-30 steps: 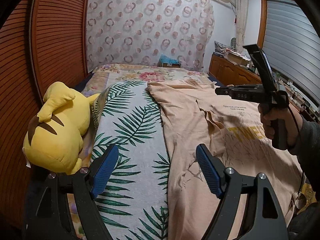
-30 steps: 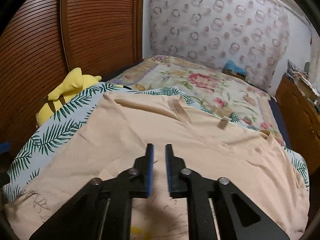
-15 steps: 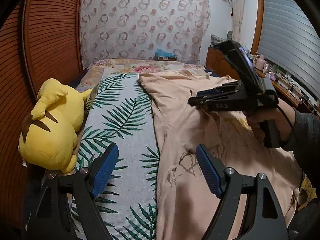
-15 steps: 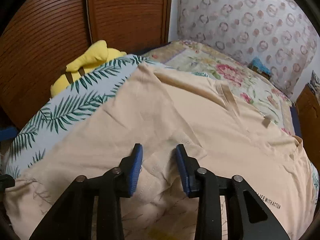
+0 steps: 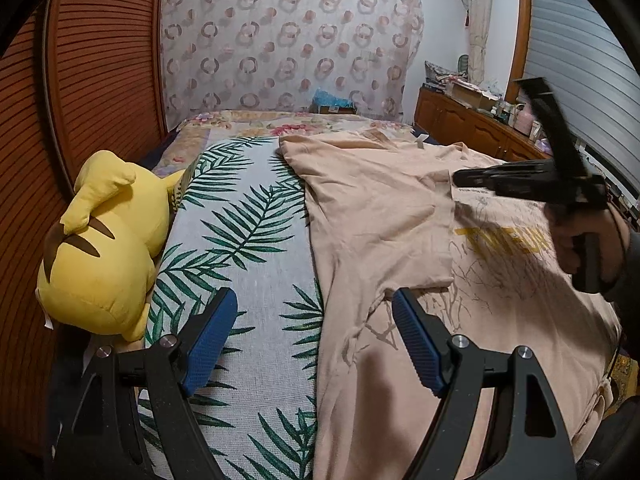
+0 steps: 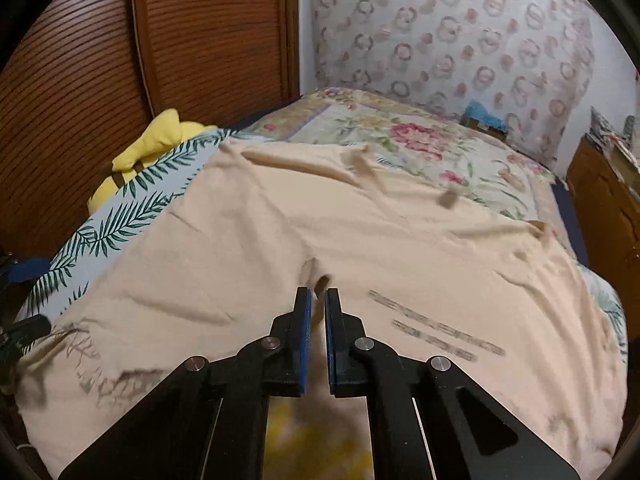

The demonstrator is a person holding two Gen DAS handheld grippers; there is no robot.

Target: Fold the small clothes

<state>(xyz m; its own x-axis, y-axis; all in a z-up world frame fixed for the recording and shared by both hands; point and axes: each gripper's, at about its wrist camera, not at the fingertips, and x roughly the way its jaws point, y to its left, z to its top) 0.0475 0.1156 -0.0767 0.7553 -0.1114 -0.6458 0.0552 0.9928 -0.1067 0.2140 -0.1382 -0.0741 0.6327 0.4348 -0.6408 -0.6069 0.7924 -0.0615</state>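
Observation:
A peach T-shirt (image 5: 384, 216) with a yellow and line-drawn print lies spread on the bed; it fills the right wrist view (image 6: 360, 232). Its left sleeve is folded in over the body. My left gripper (image 5: 316, 336) is open and empty, hovering over the shirt's left edge. My right gripper (image 6: 317, 300) is nearly shut, pinching a small fold of the T-shirt between its blue pads. In the left wrist view the right gripper (image 5: 460, 178) sits over the shirt's chest, held by a hand.
A yellow plush toy (image 5: 100, 240) lies at the bed's left edge beside the wooden slatted door (image 5: 92, 80). A palm-leaf sheet (image 5: 240, 248) and a floral blanket (image 6: 400, 136) cover the bed. A wooden cabinet (image 5: 472, 128) with clutter stands at the right.
My right gripper opened over the shirt half a second ago, then closed on a fold of fabric and pulled back right. My left gripper stayed open, shifting only slightly.

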